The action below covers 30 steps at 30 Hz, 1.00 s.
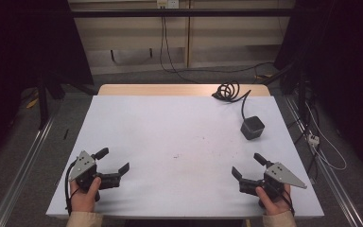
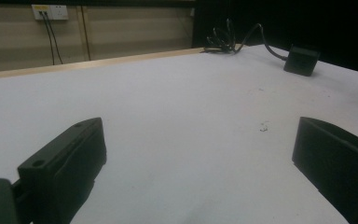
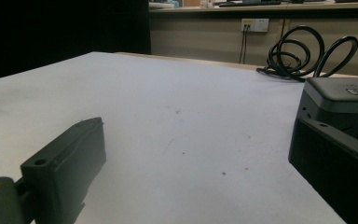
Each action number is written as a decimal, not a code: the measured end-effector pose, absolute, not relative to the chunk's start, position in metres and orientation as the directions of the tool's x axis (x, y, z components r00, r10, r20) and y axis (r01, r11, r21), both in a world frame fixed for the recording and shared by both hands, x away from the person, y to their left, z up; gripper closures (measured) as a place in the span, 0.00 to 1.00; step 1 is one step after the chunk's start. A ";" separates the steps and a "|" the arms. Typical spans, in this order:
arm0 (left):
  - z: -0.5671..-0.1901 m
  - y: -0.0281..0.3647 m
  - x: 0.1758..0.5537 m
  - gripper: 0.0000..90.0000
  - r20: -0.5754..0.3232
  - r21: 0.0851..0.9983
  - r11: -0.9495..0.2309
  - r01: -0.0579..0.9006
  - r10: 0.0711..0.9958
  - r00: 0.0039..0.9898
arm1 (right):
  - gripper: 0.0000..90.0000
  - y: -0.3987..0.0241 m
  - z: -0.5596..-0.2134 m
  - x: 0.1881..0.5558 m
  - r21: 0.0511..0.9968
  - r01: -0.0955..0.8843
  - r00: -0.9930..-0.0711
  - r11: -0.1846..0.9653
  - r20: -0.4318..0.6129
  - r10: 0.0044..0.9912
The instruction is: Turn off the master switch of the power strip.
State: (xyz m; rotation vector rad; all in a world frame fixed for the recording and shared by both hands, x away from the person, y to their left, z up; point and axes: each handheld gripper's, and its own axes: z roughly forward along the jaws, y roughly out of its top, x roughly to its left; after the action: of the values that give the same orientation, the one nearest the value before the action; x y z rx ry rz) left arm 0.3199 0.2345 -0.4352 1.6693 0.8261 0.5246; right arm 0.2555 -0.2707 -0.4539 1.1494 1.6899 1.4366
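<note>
My left gripper [image 1: 115, 160] rests near the table's front left corner, held by a hand, its jaws wide apart with nothing between them. In its own view, the left gripper [image 2: 198, 156] frames bare white tabletop. My right gripper [image 1: 248, 165] sits near the front right, also open and empty. A dark cube-shaped box [image 1: 252, 127] stands on the white table [image 1: 170, 137] at the right, beyond the right gripper. In the right gripper view the box [image 3: 340, 105] rises just behind the right jaw, apart from it. The right gripper [image 3: 196, 154] points across the table.
A black cable [image 1: 229, 92] runs from the box to a coil at the table's far edge, seen as coiled cable [image 3: 303, 53] too. The box [image 2: 301, 59] and the cable coil [image 2: 223, 39] lie far off in the left gripper view. Metal rails flank the table.
</note>
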 end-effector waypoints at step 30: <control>-0.435 0.230 0.321 0.03 -0.077 0.963 -0.123 0.242 0.731 0.678 | 0.07 -0.292 -0.439 0.289 0.975 0.216 -0.323 0.053 0.020 0.946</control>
State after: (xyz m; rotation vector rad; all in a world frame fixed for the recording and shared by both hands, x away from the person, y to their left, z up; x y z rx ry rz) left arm 0.3211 0.2299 -0.4354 1.6855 0.7956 0.5048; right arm 0.2894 -0.2916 -0.4390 1.1873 1.6317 1.3214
